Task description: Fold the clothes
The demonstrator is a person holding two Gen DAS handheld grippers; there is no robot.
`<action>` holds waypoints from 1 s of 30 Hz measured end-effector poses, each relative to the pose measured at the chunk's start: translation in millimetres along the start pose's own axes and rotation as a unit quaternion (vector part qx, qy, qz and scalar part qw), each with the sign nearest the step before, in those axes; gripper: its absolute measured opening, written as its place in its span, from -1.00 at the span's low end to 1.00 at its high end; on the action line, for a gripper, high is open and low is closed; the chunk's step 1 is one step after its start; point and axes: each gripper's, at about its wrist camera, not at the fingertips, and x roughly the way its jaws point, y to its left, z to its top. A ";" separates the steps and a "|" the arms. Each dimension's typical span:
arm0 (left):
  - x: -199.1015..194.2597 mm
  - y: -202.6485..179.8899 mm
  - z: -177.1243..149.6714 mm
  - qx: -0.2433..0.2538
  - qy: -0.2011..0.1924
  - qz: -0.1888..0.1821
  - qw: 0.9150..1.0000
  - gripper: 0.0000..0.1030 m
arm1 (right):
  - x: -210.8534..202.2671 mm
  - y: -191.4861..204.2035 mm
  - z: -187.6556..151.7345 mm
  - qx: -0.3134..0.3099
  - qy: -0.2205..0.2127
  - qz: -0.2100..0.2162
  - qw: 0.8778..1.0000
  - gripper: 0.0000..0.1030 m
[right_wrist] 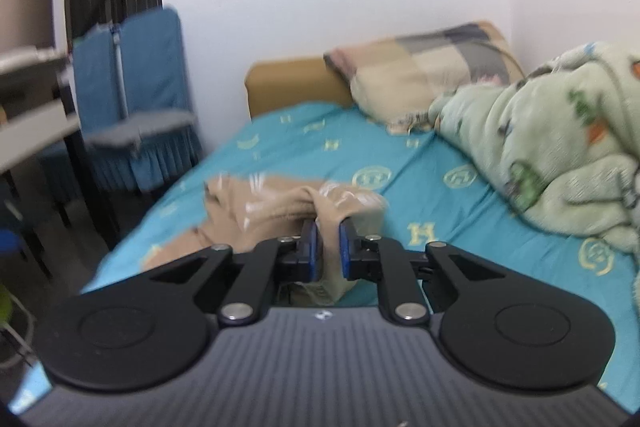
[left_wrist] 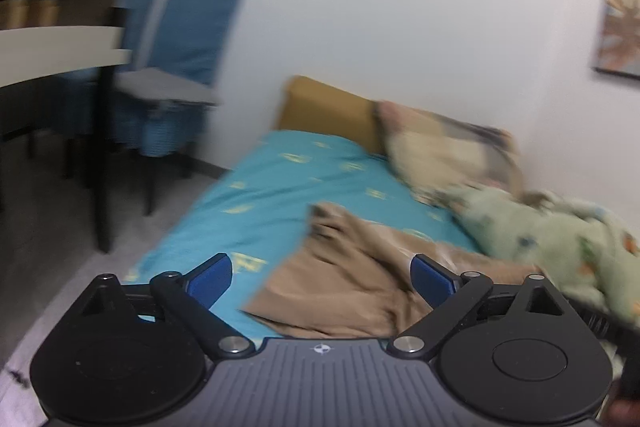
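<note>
A tan garment [left_wrist: 348, 279] lies crumpled on the teal bed sheet [left_wrist: 280, 179]. My left gripper [left_wrist: 322, 277] is open and empty, held just above the near part of the garment. In the right wrist view my right gripper [right_wrist: 329, 243] is shut on a bunched fold of the tan garment [right_wrist: 272, 207] and holds it lifted off the sheet [right_wrist: 440, 211]. The rest of the garment trails to the left on the bed. Both views are motion-blurred.
A green patterned blanket [right_wrist: 560, 147] is heaped at the right of the bed, with a patchwork pillow [right_wrist: 424, 67] and a mustard headboard [right_wrist: 292, 87] behind. A blue-covered chair [left_wrist: 180, 67] and a table [left_wrist: 52, 55] stand left of the bed. White walls lie behind.
</note>
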 end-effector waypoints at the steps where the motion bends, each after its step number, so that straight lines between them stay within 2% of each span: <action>1: -3.1 -7.5 -2.9 0.008 0.004 -0.019 1.000 0.88 | -12.4 -4.5 5.7 0.004 -0.006 0.005 1.000 -0.74; 5: -25.0 -34.6 -18.0 0.033 0.001 -0.037 0.999 0.92 | -62.3 -20.9 22.0 0.037 -0.030 0.038 0.998 -0.79; 8: -40.5 -53.5 -35.6 0.047 0.028 -0.067 0.996 0.92 | -95.8 -24.8 24.3 0.048 -0.050 0.067 0.995 -0.80; 9: -42.4 -63.6 -43.5 0.068 0.034 -0.072 0.995 0.92 | -105.2 -26.4 23.0 0.049 -0.057 0.075 0.994 -0.81; 12: -47.2 -94.4 -67.4 0.134 0.054 -0.085 0.986 0.88 | -125.5 -34.3 14.8 0.053 -0.074 0.088 0.992 -0.83; 13: -48.8 -104.7 -75.3 0.155 0.060 -0.090 0.982 0.84 | -129.5 -38.5 12.1 0.058 -0.076 0.091 0.991 -0.93; 15: -44.0 -126.6 -93.5 0.200 0.076 -0.096 0.972 0.80 | -133.0 -50.2 8.6 0.082 -0.075 0.099 0.989 -0.93; 18: -7.8 -154.2 -127.5 0.261 0.110 -0.065 0.957 0.77 | -129.6 -67.4 4.1 0.114 -0.062 0.104 0.986 -0.93; 19: 6.6 -161.0 -138.6 0.284 0.126 -0.048 0.949 0.65 | -127.9 -72.1 2.8 0.117 -0.059 0.103 0.986 -0.93; 22: 37.2 -169.7 -159.8 0.338 0.120 0.024 0.933 0.56 | -122.2 -86.2 -1.1 0.127 -0.059 0.097 0.985 -0.93; 25: 57.1 -162.9 -160.2 0.340 0.108 0.074 0.931 0.55 | -116.4 -103.5 -5.7 0.156 -0.056 0.093 0.982 -0.93; 27: 69.1 -156.5 -153.5 0.314 0.104 0.099 0.939 0.50 | -110.8 -113.4 -9.5 0.171 -0.052 0.087 0.980 -0.93; 30: 80.6 -151.8 -143.7 0.278 0.103 0.083 0.952 0.30 | -100.5 -122.9 -14.5 0.193 -0.034 0.084 0.977 -0.93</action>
